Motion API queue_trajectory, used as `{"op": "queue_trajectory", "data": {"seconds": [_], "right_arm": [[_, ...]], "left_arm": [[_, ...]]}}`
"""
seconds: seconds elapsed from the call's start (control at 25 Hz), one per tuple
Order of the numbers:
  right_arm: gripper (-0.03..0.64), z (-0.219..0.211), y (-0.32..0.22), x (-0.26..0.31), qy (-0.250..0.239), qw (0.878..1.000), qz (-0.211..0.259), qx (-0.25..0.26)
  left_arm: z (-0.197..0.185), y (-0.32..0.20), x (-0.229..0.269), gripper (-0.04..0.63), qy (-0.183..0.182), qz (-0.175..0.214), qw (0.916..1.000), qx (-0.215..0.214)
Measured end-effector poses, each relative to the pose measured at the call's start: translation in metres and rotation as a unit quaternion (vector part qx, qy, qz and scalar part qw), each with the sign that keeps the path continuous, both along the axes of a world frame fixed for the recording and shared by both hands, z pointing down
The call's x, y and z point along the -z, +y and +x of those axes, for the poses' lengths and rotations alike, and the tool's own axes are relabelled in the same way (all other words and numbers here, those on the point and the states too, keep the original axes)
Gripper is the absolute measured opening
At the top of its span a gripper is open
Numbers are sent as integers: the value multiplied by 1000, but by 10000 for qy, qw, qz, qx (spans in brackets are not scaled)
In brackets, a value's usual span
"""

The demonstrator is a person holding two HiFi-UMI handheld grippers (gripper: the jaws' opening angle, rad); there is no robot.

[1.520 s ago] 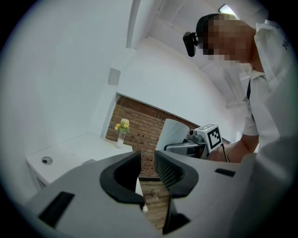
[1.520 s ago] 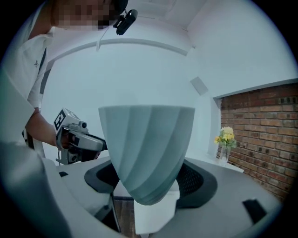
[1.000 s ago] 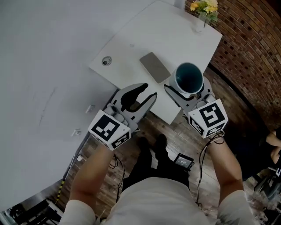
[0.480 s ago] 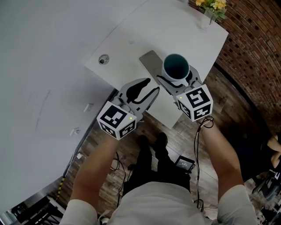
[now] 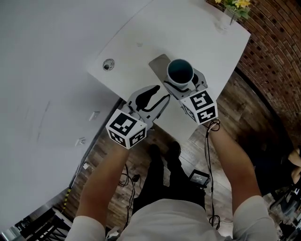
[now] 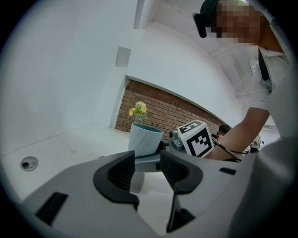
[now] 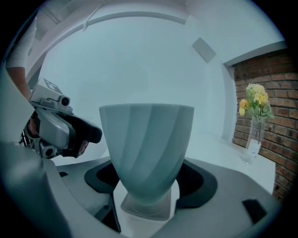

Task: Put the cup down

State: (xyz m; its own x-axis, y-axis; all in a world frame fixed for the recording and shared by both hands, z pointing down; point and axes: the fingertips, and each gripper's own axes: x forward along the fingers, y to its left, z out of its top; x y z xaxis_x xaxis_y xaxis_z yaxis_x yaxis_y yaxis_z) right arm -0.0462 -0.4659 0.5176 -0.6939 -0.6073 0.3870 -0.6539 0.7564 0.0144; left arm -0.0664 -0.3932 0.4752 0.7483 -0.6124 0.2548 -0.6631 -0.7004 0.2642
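Left gripper [image 5: 160, 95] jaws are seen opening, with nothing between the pads. It is held over the near edge of the white table [image 5: 202, 37], just left of the cup, and nothing is touched by it. To its right, the pale blue cup [image 5: 180, 70] is kept upright, mouth up, by the right gripper [image 5: 181, 80], over the near end of a flat grey mat [image 5: 158, 63] that lies on the table. Whether the foot is borne by the mat cannot be told: in the right gripper view a grey square is seen directly beneath the foot, but any gap is hidden.

Several faults are judged possible from here. If the cup is released with its foot clear of the mat, it could drop and tip, being wide at the rim and narrow at the foot. If it is set half on the mat's edge, it could be left rocking. Should the right jaws be drawn back before they are fully parted, the cup could be dragged toward the near table edge, which is close. The left gripper, so near, could also be knocked against the cup wall. The vase of yellow flowers [image 5: 230, 14] at the far right corner is well apart and is not judged at risk.

The right gripper is closed on the cup, its pads pressed on both sides of the lower body. The left one is spread wide and empty.
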Motion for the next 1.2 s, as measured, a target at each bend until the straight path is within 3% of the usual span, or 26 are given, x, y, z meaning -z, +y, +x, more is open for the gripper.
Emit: {"op": "queue_trajectory", "data": {"seconds": [0.56,1.2], "right_arm": [[360,-5,-11,-49,128,9997,-227,7],[360,-2,-7,-58,9,9994,-330,-103]], "left_arm": [[1,-13,-29,161,-43,-264,9996,60],[4,-13,-39,161,-52,-367,9993,42]]}}
